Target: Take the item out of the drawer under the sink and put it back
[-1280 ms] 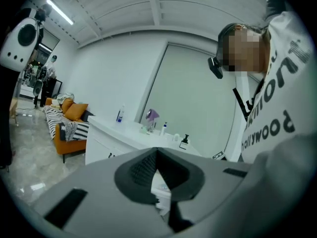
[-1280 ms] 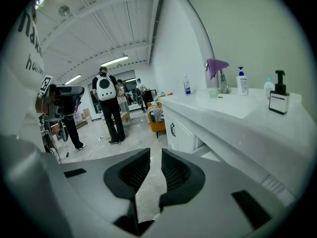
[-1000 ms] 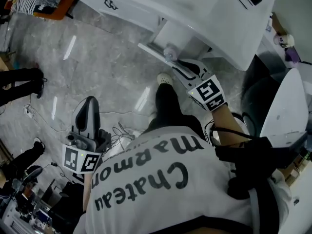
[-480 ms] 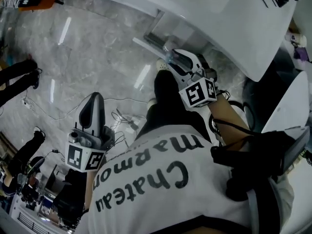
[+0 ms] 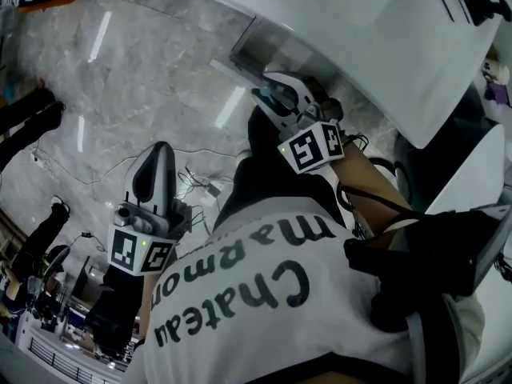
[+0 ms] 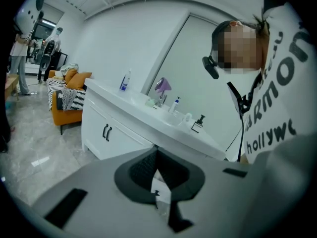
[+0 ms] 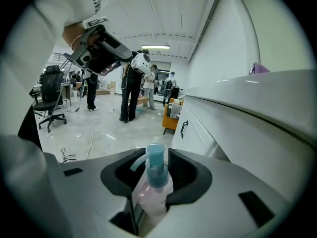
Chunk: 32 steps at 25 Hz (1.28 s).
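Presently my right gripper [image 5: 274, 96], jaws just closed tighter, clamps the pump bottle [image 7: 151, 185] near the drawer [image 5: 250, 50] for return. My left gripper [image 5: 158, 152] hangs aside, jaws together, empty.

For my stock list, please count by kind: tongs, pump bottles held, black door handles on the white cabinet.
Pump bottle: 1
Tongs: 2, the left tongs and the right tongs, whose jaws have just closed further round it
Door handles: 2
Total: 5

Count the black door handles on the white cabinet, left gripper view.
2. Side by side where the cabinet's two doors meet: left handle, right handle. More may be out of sight.
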Each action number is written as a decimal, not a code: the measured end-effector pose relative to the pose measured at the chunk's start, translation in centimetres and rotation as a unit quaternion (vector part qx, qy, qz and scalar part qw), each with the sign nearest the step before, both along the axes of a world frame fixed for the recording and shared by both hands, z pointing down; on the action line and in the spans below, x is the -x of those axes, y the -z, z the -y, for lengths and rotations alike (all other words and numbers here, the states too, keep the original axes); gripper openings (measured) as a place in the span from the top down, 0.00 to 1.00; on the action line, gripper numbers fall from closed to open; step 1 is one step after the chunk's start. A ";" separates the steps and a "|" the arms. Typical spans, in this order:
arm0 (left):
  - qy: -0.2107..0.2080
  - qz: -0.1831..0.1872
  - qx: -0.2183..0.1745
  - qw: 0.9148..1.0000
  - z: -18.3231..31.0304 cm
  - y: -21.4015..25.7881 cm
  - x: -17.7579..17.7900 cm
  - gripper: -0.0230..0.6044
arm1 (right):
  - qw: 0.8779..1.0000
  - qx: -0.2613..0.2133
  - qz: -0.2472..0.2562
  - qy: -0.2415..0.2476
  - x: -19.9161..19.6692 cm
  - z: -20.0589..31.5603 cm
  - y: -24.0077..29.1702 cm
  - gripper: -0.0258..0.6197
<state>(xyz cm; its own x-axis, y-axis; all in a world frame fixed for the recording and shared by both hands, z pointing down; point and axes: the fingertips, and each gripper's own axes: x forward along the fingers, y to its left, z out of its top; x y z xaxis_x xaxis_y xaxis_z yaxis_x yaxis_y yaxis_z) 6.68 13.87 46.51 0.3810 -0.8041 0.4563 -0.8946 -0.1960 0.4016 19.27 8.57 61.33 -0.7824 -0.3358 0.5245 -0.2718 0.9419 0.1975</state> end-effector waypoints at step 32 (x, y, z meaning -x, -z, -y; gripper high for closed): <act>-0.050 -0.070 -0.069 0.994 3.6 2.1 0.0 0.95 | 0.996 -0.011 -0.010 -0.089 2.1 2.3 4.4 0.85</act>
